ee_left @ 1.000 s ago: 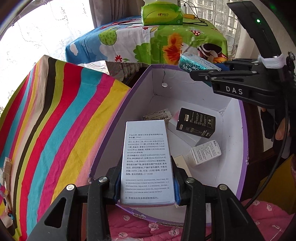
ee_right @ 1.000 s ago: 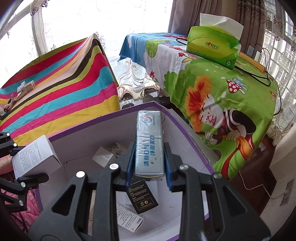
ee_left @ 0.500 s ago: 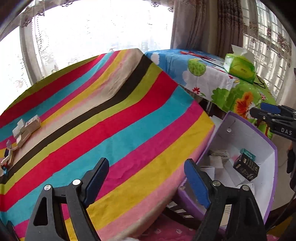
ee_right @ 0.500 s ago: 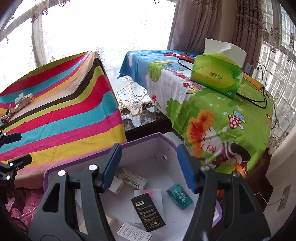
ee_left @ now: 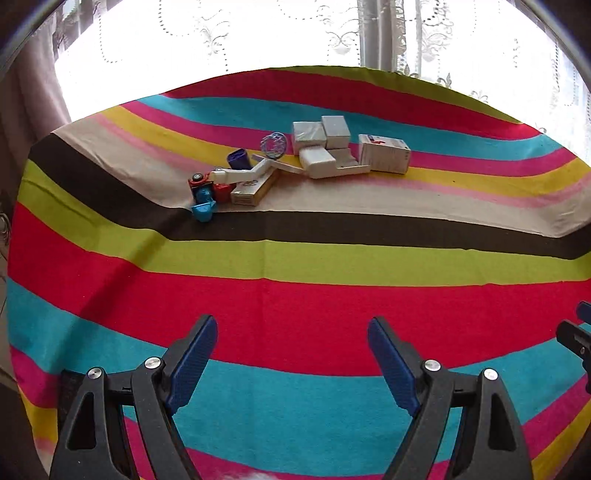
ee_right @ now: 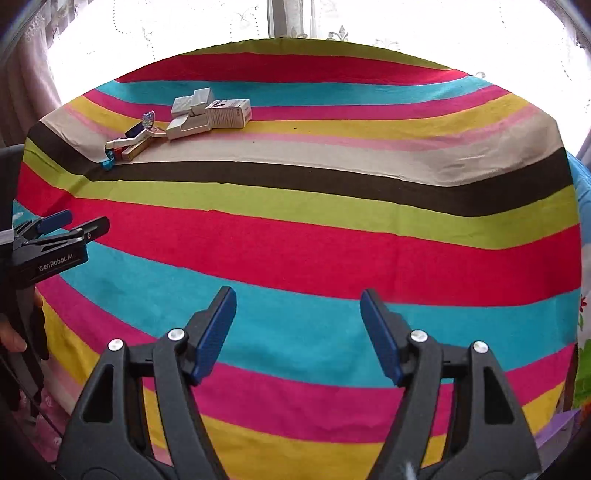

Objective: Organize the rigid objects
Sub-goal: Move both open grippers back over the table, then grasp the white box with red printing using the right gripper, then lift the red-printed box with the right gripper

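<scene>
A heap of small things lies far across the striped cloth (ee_left: 295,302): several white boxes (ee_left: 325,147), a box with red print (ee_left: 384,153), a tan carton (ee_left: 255,190), a blue cup (ee_left: 203,212), a dark blue cap (ee_left: 238,158) and a red toy car (ee_left: 201,181). In the right wrist view the same heap (ee_right: 192,114) sits at the upper left. My left gripper (ee_left: 290,354) is open and empty over the near stripes. My right gripper (ee_right: 297,332) has nothing between its pads and its jaws are still opening. The left gripper also shows from the side (ee_right: 62,227).
A bright window with lace curtains (ee_left: 295,33) runs behind the table. A purple box corner (ee_right: 554,432) and a cartoon-print cloth (ee_right: 583,332) show at the right edge. A gloved hand (ee_right: 22,332) holds the left gripper. Pink floral fabric (ee_right: 48,410) lies below.
Both grippers let go of their boxes into the purple box, opened, and swung left away from it to face the striped table and the heap of objects.
</scene>
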`<control>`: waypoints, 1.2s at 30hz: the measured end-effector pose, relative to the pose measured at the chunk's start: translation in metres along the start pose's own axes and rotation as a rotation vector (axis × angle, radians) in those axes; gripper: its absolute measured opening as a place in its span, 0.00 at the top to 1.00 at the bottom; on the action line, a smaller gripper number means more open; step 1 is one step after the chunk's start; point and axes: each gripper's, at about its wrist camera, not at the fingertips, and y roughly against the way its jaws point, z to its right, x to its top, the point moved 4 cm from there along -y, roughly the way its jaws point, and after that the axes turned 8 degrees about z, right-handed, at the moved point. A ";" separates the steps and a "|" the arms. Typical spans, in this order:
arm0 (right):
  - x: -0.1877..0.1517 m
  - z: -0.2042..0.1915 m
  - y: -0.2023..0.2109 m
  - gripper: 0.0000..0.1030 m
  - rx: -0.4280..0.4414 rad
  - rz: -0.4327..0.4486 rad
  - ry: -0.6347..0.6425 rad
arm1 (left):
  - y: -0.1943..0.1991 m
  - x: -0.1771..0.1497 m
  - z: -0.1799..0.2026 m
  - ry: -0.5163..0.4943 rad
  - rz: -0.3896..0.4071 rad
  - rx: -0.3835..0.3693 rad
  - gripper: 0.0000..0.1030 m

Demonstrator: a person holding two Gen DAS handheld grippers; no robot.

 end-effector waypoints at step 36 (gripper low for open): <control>0.133 -0.081 -0.181 0.57 0.198 -0.035 0.474 | -0.027 -0.010 -0.021 0.075 -0.095 -0.064 0.00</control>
